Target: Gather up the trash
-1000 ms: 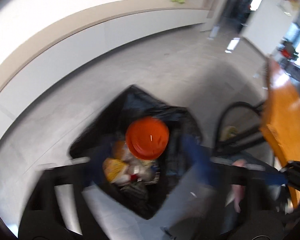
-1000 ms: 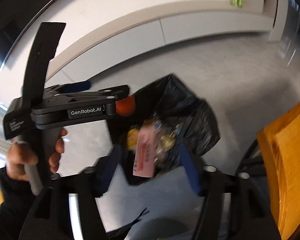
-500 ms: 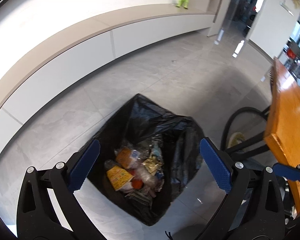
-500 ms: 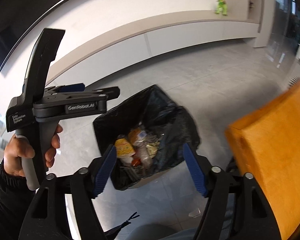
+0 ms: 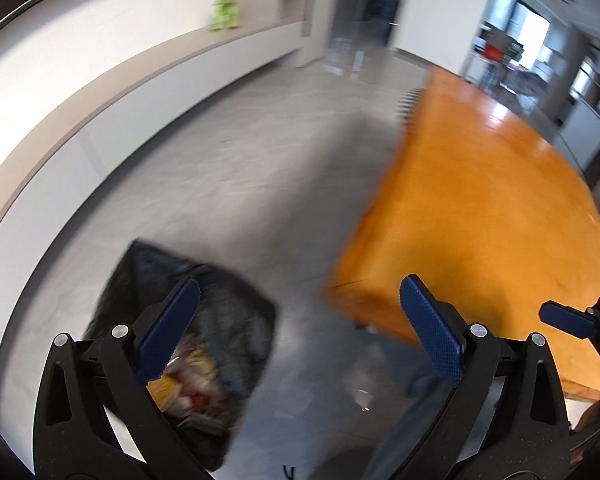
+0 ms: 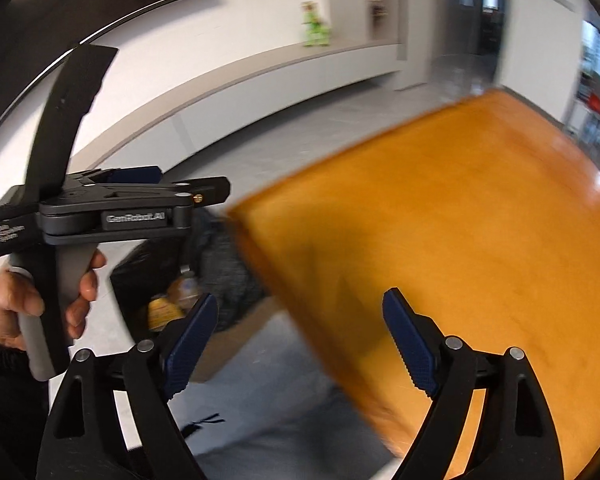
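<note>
A black trash bag (image 5: 220,304) stands open on the grey floor at the lower left of the left wrist view, with mixed wrappers and bottles (image 5: 188,384) inside. It also shows in the right wrist view (image 6: 220,264), partly hidden behind the table. My left gripper (image 5: 300,332) is open and empty, above the floor to the right of the bag. My right gripper (image 6: 300,344) is open and empty, at the edge of the orange wooden table (image 6: 440,240). The left gripper's body (image 6: 112,216) shows at the left of the right wrist view, held by a hand.
The orange table (image 5: 480,220) fills the right side of the left wrist view. A low white ledge (image 5: 100,120) curves along the far wall with a green toy (image 5: 225,12) on it. A corridor (image 5: 364,0) opens behind.
An orange cap and a pink wrapper dropped into the bag as both grippers opened. Both grippers then swung up and right, from over the bag toward the table.
</note>
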The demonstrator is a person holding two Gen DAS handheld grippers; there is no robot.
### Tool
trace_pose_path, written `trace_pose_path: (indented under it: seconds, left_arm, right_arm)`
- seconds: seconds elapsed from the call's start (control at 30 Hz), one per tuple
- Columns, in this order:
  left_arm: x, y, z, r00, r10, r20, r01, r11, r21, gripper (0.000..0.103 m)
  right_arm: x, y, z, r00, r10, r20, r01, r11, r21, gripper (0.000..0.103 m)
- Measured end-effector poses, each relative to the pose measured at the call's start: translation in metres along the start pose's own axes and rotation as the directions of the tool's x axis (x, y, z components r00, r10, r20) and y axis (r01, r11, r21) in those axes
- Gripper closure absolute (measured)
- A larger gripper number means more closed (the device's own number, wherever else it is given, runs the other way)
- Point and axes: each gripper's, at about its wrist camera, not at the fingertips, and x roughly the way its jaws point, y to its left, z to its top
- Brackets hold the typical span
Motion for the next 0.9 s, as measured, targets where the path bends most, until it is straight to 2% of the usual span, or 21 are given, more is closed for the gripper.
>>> trace_pose_path:
  seconds: [0.13, 0.23, 0.33, 0.5, 0.53, 0.67, 0.8, 0.9]
  left_arm:
    - [0.018, -0.062, 0.011, 0.997, -0.079, -0.018, 0.08, 0.993, 0.089, 0.006]
    - [0.035, -0.116, 0.017, 0.991, -0.13, -0.043, 0.136, 0.975, 0.174, 0.006]
    - [0.049, -0.164, 0.023, 0.983, -0.173, -0.055, 0.181, 0.954, 0.241, 0.006]
    - [0.075, -0.234, 0.029, 0.965, -0.245, -0.095, 0.263, 0.914, 0.308, 0.006]
    - [0.08, -0.245, 0.031, 0.962, -0.251, -0.103, 0.271, 0.908, 0.32, 0.006]
    - [0.1, -0.28, 0.032, 0.958, -0.258, -0.128, 0.288, 0.883, 0.371, 0.006]
    - [0.114, -0.3, 0.032, 0.96, -0.245, -0.134, 0.279, 0.87, 0.406, 0.006]
    - [0.123, -0.306, 0.036, 0.964, -0.235, -0.125, 0.266, 0.876, 0.403, 0.006]
  right_arm:
    - [-0.014, -0.057, -0.02, 0.995, -0.102, 0.018, 0.1, 0.99, 0.101, 0.017]
    - [-0.021, -0.101, -0.039, 0.982, -0.189, 0.017, 0.182, 0.965, 0.186, 0.017]
    - [-0.028, -0.144, -0.057, 0.966, -0.259, 0.009, 0.247, 0.93, 0.271, 0.017]
    - [-0.04, -0.213, -0.085, 0.937, -0.349, -0.013, 0.319, 0.842, 0.435, 0.017]
    - [-0.042, -0.229, -0.092, 0.928, -0.372, -0.021, 0.336, 0.811, 0.479, 0.017]
    - [-0.039, -0.263, -0.103, 0.906, -0.421, -0.043, 0.372, 0.744, 0.555, 0.017]
    - [-0.037, -0.289, -0.108, 0.877, -0.476, -0.057, 0.416, 0.697, 0.584, 0.017]
    - [-0.037, -0.303, -0.111, 0.864, -0.499, -0.069, 0.436, 0.672, 0.599, 0.017]
